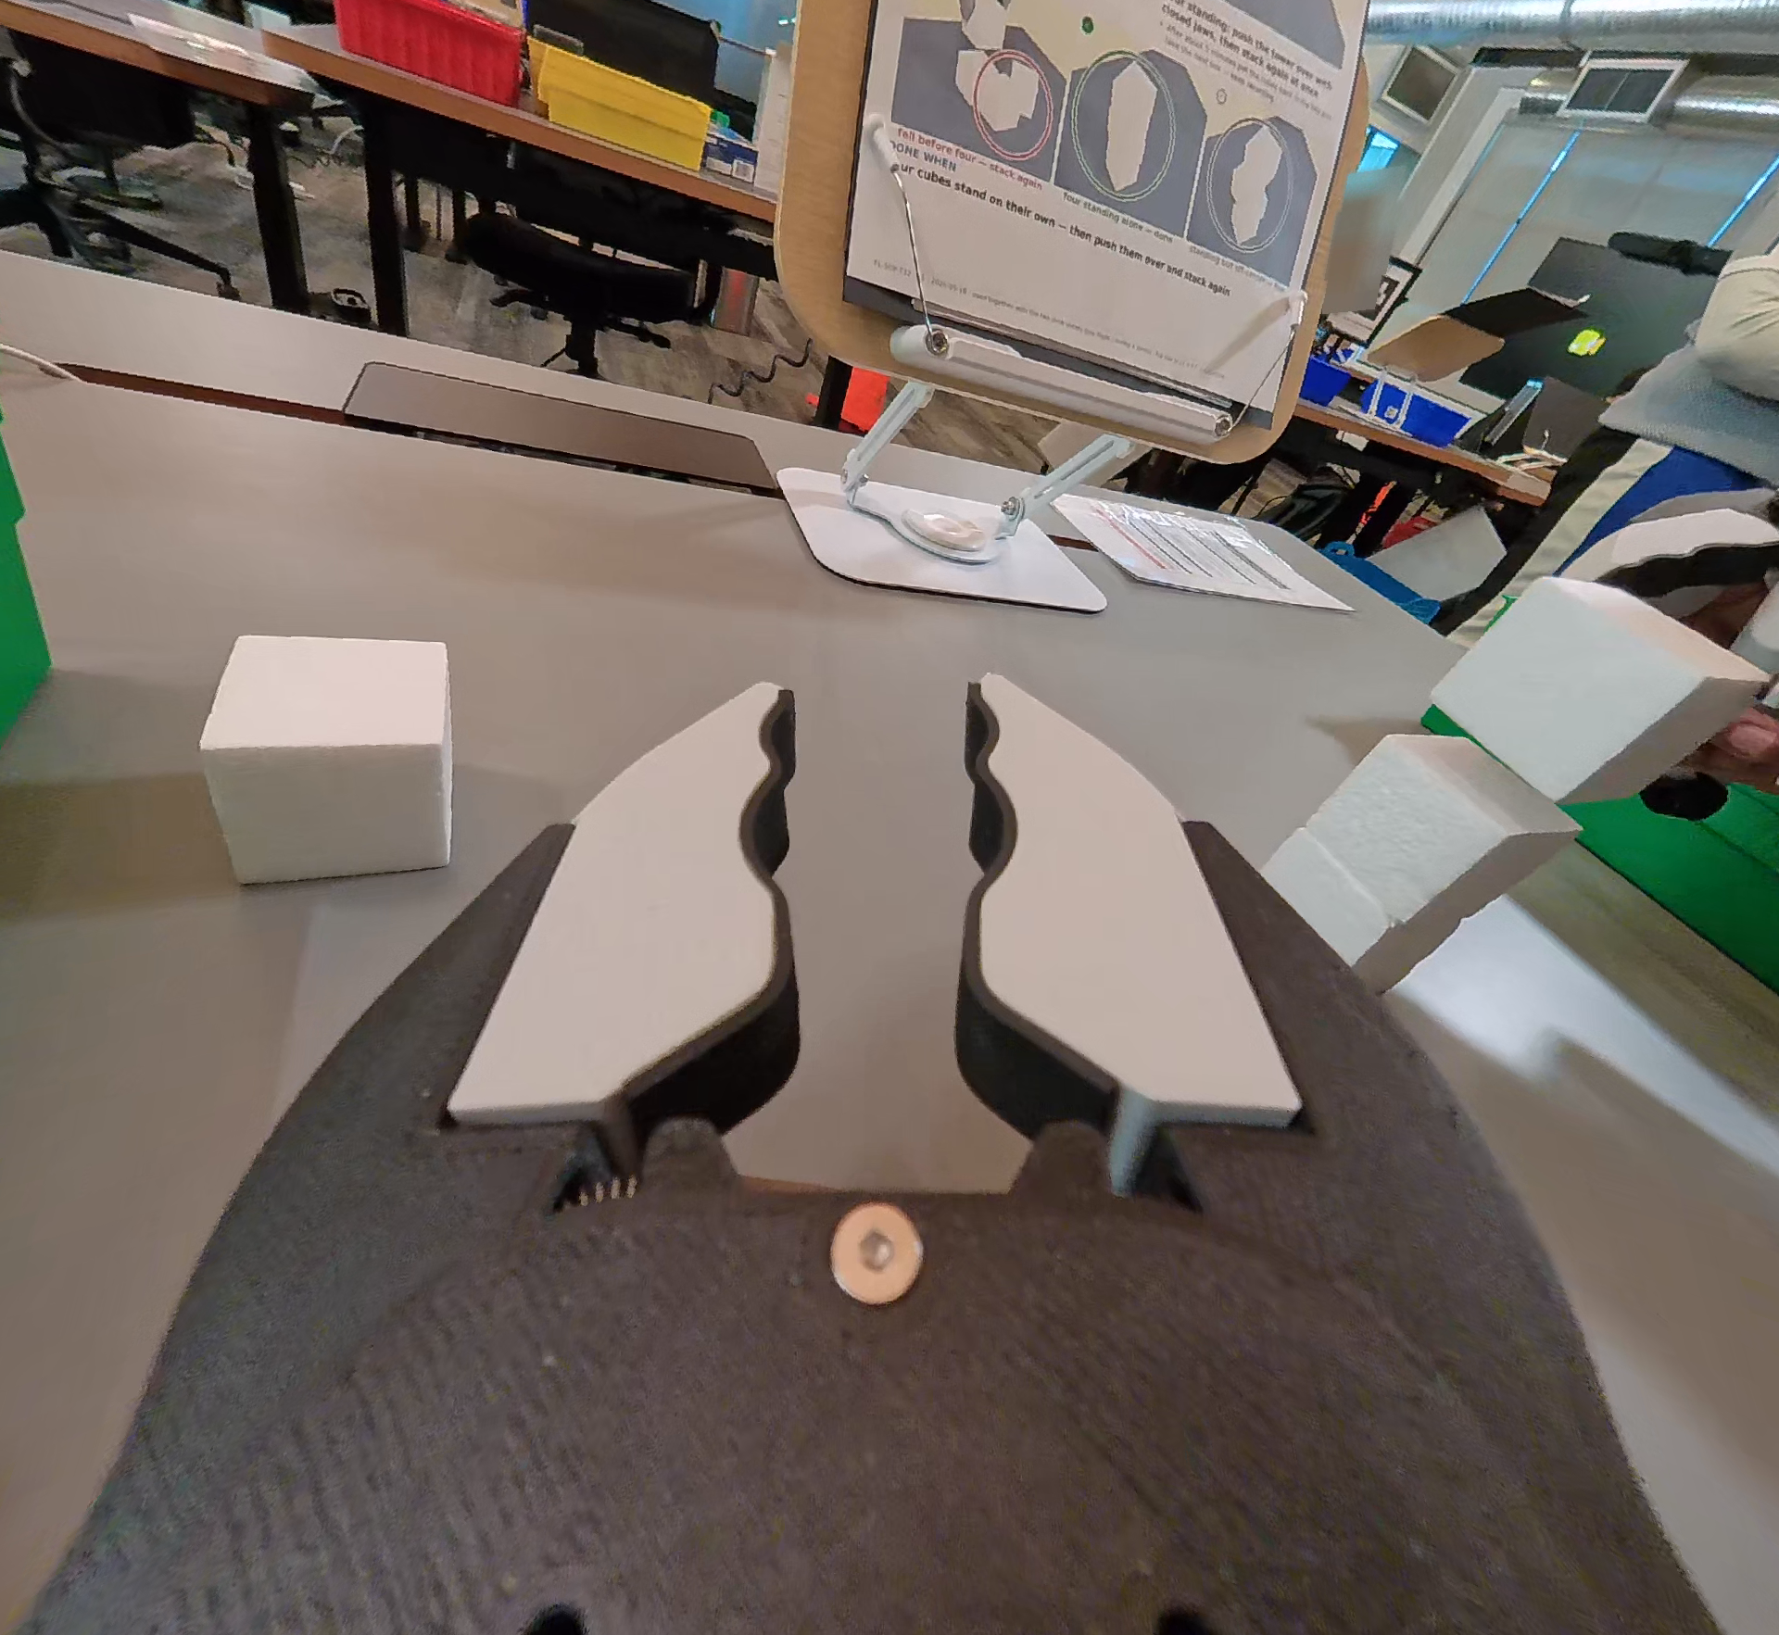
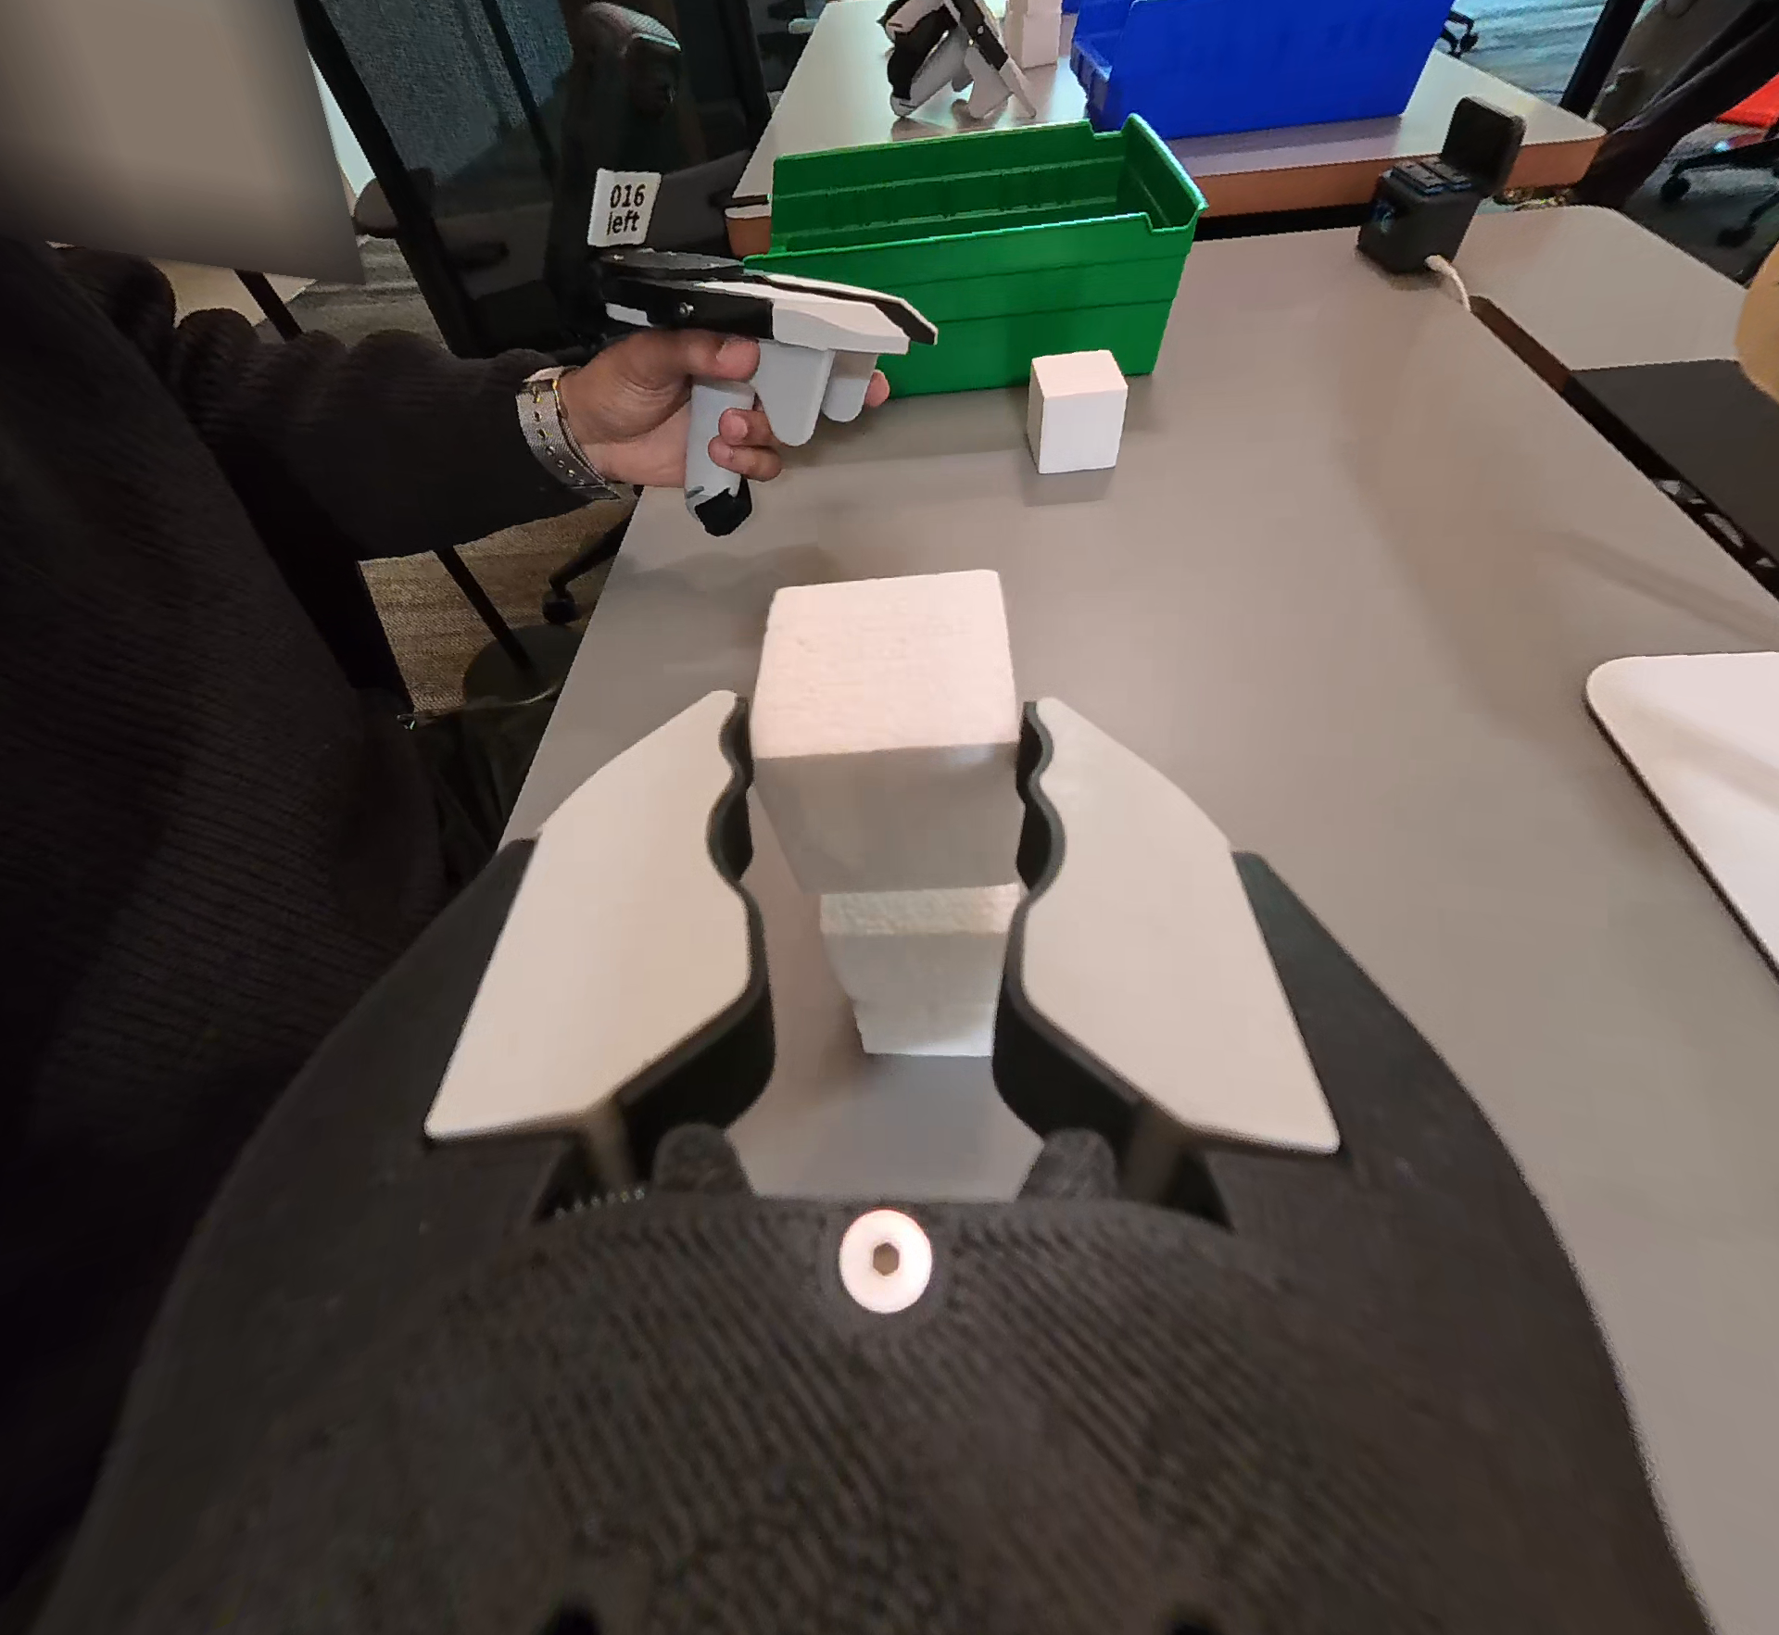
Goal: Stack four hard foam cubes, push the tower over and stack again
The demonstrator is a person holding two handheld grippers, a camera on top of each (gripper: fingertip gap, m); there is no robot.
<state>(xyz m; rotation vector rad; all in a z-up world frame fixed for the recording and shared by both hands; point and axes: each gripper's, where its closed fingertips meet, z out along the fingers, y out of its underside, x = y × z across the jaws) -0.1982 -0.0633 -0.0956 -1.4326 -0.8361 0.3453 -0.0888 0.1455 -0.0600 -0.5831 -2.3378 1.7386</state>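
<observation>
My right gripper (image 2: pixel 886 713) is shut on a white foam cube (image 2: pixel 886 674) and holds it, tilted, just above a stack of two white cubes (image 2: pixel 919 963) on the grey table. In the left wrist view the held cube (image 1: pixel 1579 684) hangs over the stack (image 1: pixel 1415 857) at the far right. My left gripper (image 1: pixel 881 723) is open and empty, hovering over bare table. A fourth white cube (image 1: pixel 327 756) stands alone to its left; in the right wrist view this cube (image 2: pixel 1076 410) sits in front of the green bin (image 2: pixel 972 270). The left gripper (image 2: pixel 866 323) also shows there, held by a hand.
A document stand with a printed sheet (image 1: pixel 1088 97) stands at the back on a white base (image 1: pixel 943 549), with a loose paper (image 1: pixel 1203 549) beside it. A second green bin (image 1: pixel 1685 857) lies behind the stack. Blue bins (image 2: pixel 1261 39) and a small black device (image 2: pixel 1434 184) stand farther off. The gap from one gripper's tips to the other's is roughly 25 centimetres.
</observation>
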